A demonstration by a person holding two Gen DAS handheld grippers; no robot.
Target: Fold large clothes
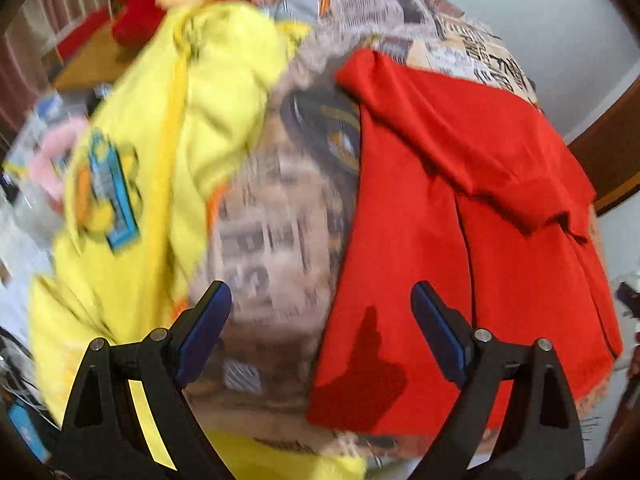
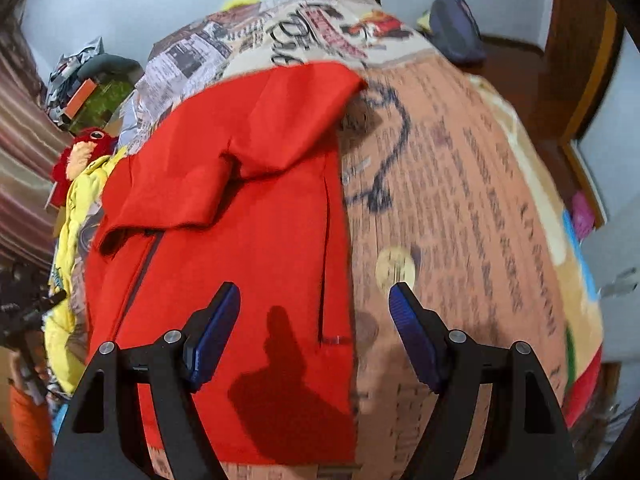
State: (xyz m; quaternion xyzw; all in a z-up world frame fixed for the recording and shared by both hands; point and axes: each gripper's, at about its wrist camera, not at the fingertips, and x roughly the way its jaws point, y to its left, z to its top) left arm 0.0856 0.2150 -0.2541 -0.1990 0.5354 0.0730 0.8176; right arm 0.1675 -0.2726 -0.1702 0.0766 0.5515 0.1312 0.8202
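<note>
A red garment (image 1: 460, 216) lies partly folded on a bed covered with a newspaper-print blanket (image 1: 272, 232); a sleeve or flap is turned over its upper part. It also shows in the right wrist view (image 2: 248, 216). My left gripper (image 1: 320, 328) is open and empty, hovering above the blanket by the garment's left edge. My right gripper (image 2: 316, 328) is open and empty above the garment's lower right edge. A yellow garment (image 1: 160, 152) with a blue print lies crumpled to the left.
A red plush toy (image 2: 80, 152) sits beyond the yellow garment. A dark bag (image 2: 456, 28) lies at the far corner of the blanket (image 2: 460, 200). Clutter and a striped curtain (image 2: 24, 168) stand to the left. White walls lie behind.
</note>
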